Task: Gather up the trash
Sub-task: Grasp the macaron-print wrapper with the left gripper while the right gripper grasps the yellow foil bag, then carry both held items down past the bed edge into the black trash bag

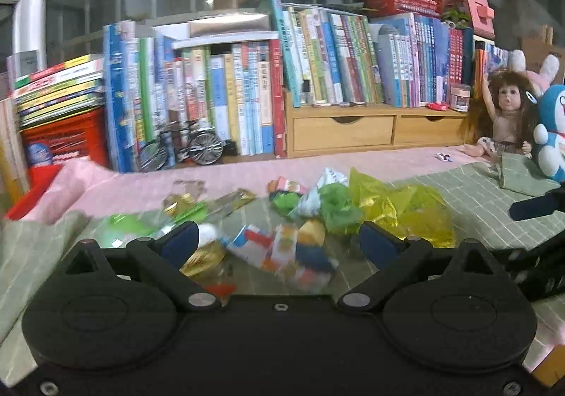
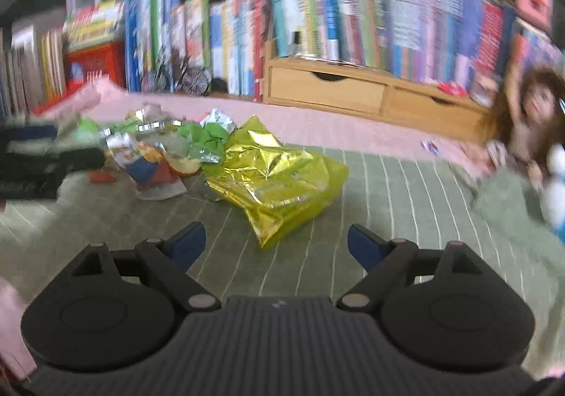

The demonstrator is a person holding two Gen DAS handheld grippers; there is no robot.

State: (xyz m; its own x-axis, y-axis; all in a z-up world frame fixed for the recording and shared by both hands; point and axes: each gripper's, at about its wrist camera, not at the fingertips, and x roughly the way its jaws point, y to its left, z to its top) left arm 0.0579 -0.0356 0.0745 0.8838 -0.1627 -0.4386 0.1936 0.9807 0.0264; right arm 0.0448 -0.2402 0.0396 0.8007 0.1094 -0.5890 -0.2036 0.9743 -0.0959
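both claws stand wide open and empty above the trash on the green checked cloth.

the left gripper (image 1: 279,240) has its blue pads apart, and between them, lower on the cloth, lie blurred snack wrappers (image 1: 282,251), not touched. the right gripper (image 2: 276,242) is also spread wide, with only bare green cloth (image 2: 406,191) between its pads; the yellow foil bag (image 2: 279,180) lies just ahead of it, beside the green wrappers (image 2: 204,142). behind the pile is a pink cloth (image 1: 247,170), then a wooden drawer shelf (image 1: 342,131) and a row of books (image 1: 229,92). a doll (image 1: 505,120) sits at the right.
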